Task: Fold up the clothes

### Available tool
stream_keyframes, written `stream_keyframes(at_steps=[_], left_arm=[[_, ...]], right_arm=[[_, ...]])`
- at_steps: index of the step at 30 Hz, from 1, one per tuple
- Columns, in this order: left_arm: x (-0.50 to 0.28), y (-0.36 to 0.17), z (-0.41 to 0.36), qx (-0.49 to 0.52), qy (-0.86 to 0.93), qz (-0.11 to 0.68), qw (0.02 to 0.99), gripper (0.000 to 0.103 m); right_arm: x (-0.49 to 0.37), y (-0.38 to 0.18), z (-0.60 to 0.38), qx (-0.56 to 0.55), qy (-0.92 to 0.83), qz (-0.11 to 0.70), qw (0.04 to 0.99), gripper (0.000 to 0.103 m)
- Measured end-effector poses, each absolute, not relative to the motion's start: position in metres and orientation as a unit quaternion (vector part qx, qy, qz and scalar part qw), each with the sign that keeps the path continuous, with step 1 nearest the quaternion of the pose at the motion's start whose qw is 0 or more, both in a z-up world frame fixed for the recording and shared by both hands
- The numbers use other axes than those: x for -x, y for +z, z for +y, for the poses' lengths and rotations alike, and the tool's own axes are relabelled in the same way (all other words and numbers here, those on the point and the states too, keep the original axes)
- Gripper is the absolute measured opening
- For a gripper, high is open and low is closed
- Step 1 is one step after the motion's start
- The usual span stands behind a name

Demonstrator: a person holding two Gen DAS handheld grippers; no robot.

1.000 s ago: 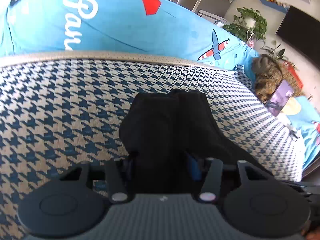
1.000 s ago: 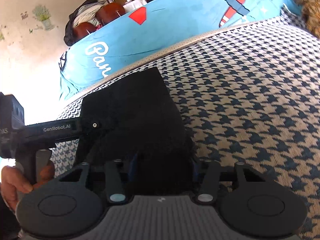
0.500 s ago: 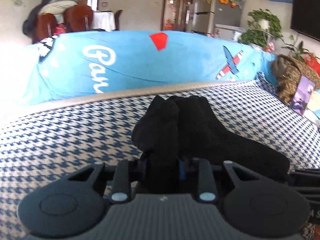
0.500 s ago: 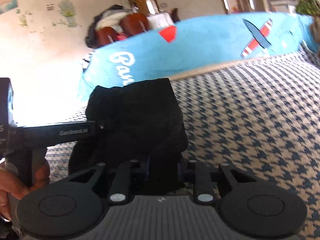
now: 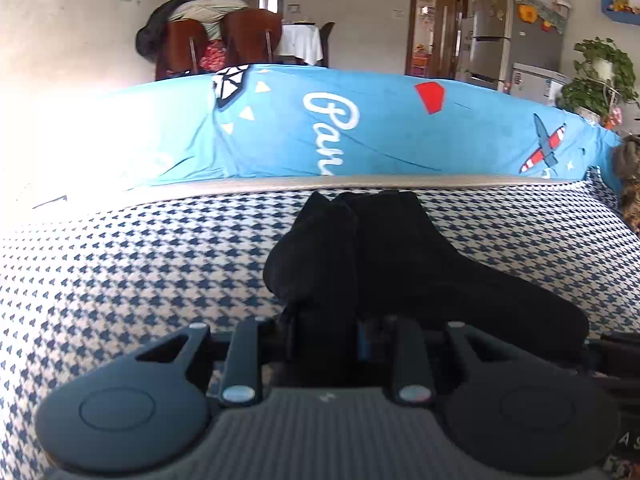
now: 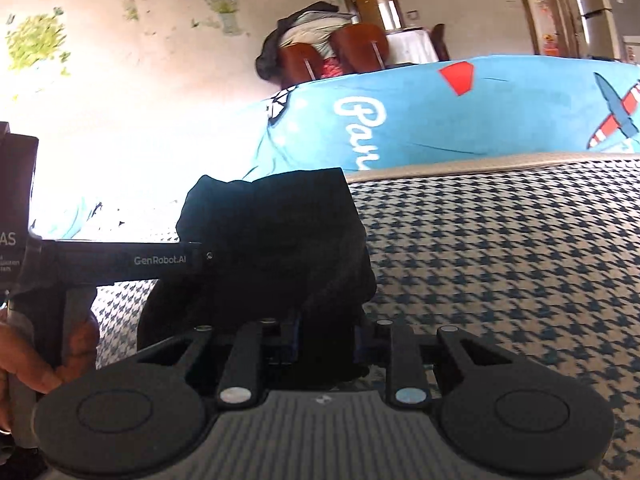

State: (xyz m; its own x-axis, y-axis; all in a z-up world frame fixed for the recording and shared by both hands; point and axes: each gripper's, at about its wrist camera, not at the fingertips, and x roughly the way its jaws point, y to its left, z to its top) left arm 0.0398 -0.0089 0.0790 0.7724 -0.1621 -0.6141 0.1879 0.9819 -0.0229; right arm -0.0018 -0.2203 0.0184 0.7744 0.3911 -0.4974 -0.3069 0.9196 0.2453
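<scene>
Pinching bunched cloth between nearly closed jaws, the left gripper (image 5: 324,336) and the right gripper (image 6: 326,336) each clamp an edge of the black garment (image 5: 404,256). Ahead of both, it lies on the houndstooth cushion (image 5: 132,272). Beyond that rises a blue printed sofa cover (image 5: 400,132).

A black garment (image 5: 400,264) – soft, bunched into thick folds – lies on my houndstooth cover (image 5: 120,272), its near edge raised and pinched in my fingers.
</scene>
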Motion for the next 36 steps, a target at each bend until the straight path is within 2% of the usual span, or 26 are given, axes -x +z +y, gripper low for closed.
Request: stream_keyframes(at_steps=[8, 15, 19, 22, 24, 30, 31, 36], left_arm=[[-0.025, 0.077, 0.018, -0.002, -0.057, 0.334, 0.941, 0.025], [-0.03, 0.053, 0.032, 0.009, -0.041, 0.364, 0.931, 0.025], [-0.034, 0.038, 0.037, 0.011, -0.04, 0.378, 0.925, 0.029], [-0.033, 0.037, 0.04, 0.009, -0.042, 0.374, 0.926, 0.036], [-0.035, 0.039, 0.048, 0.027, -0.043, 0.376, 0.925, 0.042], [-0.038, 0.044, 0.075, 0.08, -0.038, 0.382, 0.92, 0.067], [-0.037, 0.044, 0.079, 0.086, -0.035, 0.382, 0.919, 0.074], [-0.036, 0.044, 0.1, 0.11, -0.029, 0.386, 0.915, 0.08]], right_arm=[[0.001, 0.013, -0.202, -0.057, 0.211, 0.285, 0.933, 0.024], [-0.009, -0.001, -0.19, -0.038, 0.213, 0.312, 0.925, 0.024], [-0.015, -0.014, -0.188, -0.052, 0.2, 0.341, 0.917, 0.026], [-0.015, -0.014, -0.191, -0.069, 0.193, 0.349, 0.915, 0.034], [-0.014, -0.014, -0.192, -0.076, 0.186, 0.352, 0.914, 0.044], [0.001, -0.015, -0.196, -0.106, 0.16, 0.354, 0.915, 0.062], [0.003, -0.015, -0.196, -0.108, 0.153, 0.355, 0.916, 0.063], [0.01, -0.017, -0.203, -0.121, 0.134, 0.356, 0.917, 0.067]])
